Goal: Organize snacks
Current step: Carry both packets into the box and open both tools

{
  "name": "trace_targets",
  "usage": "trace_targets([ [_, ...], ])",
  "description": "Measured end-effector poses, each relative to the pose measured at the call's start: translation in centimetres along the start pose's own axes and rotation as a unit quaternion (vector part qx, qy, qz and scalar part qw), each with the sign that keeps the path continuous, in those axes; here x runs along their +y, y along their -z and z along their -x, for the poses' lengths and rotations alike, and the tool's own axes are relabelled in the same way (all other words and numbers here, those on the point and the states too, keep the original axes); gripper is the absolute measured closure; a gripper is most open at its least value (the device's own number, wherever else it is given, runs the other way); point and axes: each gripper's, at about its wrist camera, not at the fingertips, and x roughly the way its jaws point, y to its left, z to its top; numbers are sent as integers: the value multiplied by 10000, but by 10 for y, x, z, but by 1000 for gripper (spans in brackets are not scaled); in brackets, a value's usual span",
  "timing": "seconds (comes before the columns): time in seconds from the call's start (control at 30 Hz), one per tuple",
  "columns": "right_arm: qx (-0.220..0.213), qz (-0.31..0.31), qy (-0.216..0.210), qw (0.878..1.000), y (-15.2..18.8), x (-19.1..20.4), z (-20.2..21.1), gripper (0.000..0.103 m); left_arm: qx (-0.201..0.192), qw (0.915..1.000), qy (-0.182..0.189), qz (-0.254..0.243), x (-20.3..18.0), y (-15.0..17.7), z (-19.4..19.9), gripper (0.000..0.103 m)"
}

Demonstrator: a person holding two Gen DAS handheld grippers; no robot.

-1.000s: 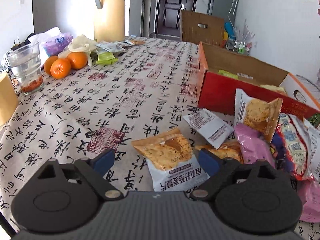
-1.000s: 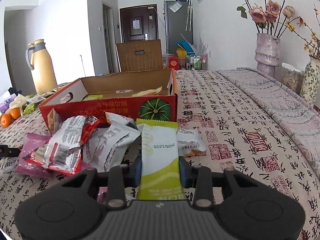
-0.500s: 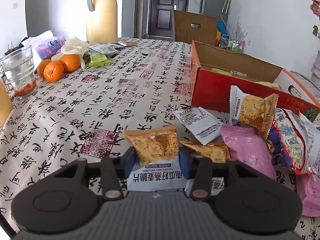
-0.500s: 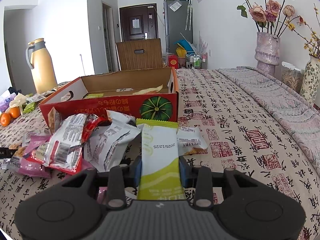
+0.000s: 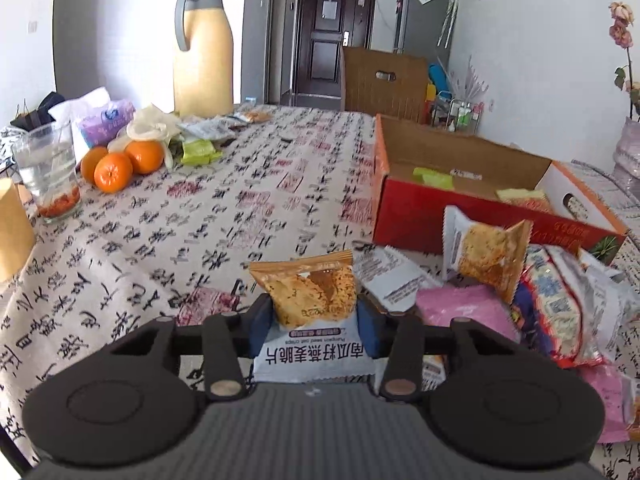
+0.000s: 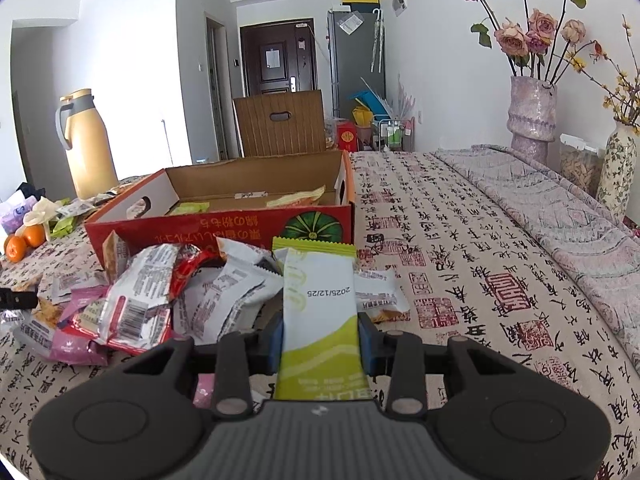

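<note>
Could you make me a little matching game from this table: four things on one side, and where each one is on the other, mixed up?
Things:
1. orange-and-white snack packet
2. green-and-white snack packet
3. oranges
4. red cardboard box

Places:
A. on the tablecloth next to the drinking glass
B. clamped in the right gripper
C. behind the heap of loose snack packets, open at the top
D. clamped in the left gripper

Pairs: 1-D, 2-B, 3-A, 4-C
</note>
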Motion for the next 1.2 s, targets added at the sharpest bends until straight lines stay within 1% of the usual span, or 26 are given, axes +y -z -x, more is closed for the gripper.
trace_targets([
  [0.3, -177, 53, -72, 9998, -12, 4, 0, 67, -307, 9993, 165, -148, -16, -18, 10, 58],
  [0.57, -387, 111, -141, 9991, -30, 9, -7, 67, -541, 9971, 413, -343, -39, -38, 12, 58],
  [0.77, -581, 157, -220, 9979, -51, 16, -17, 67, -720, 9943, 599, -517, -63, -54, 9, 58],
  [0.97, -804, 248, -300, 9960, -80, 25, -32, 67, -900, 9910, 755, -649, -87, -74, 1, 58],
  [1.2, -974, 430, -473, 9932, -113, 44, -55, 67, -987, 9884, 915, -706, -112, -94, -16, 58],
])
